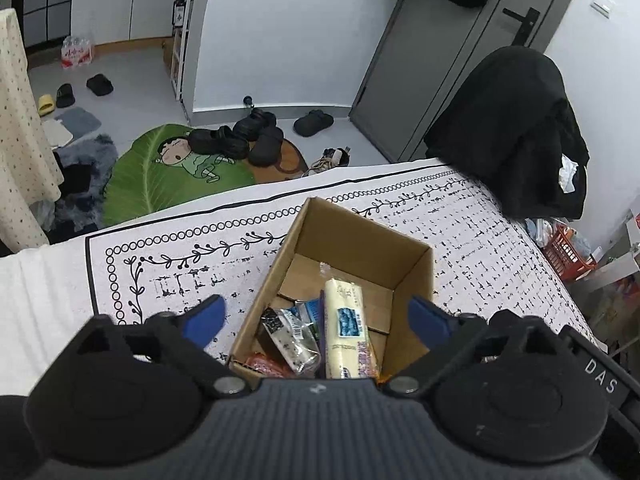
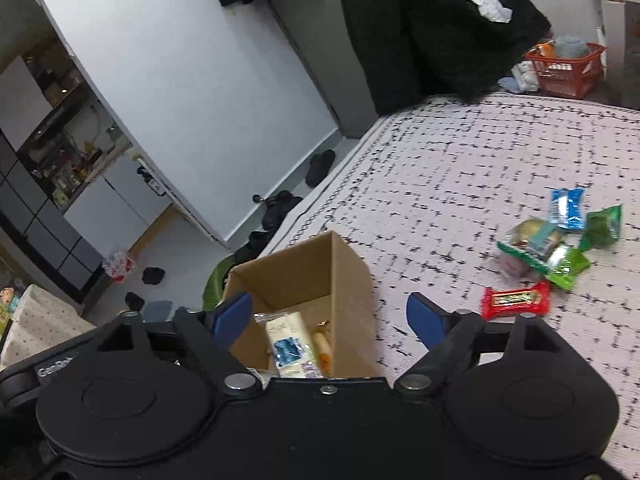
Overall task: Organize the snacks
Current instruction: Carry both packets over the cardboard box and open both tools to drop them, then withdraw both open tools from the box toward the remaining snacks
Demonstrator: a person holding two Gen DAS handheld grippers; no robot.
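Left wrist view: hand-held gripper (image 1: 316,318) spread apart above cardboard box (image 1: 360,236) holding cream snack pack (image 1: 348,332).

The black plastic body of the left gripper (image 1: 316,320) bears white letters "DAS". The black right gripper (image 2: 330,316) shows "GenRob", cut off. Snack wrapper print is too blurred to read.

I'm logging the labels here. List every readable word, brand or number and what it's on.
"DAS": on the left gripper body, right side.
"GenRob", cut off: on the right gripper body, left side.
Print on the pale long snack pack in the cardboard box: too blurred.
Red candy wrapper lettering: too blurred.
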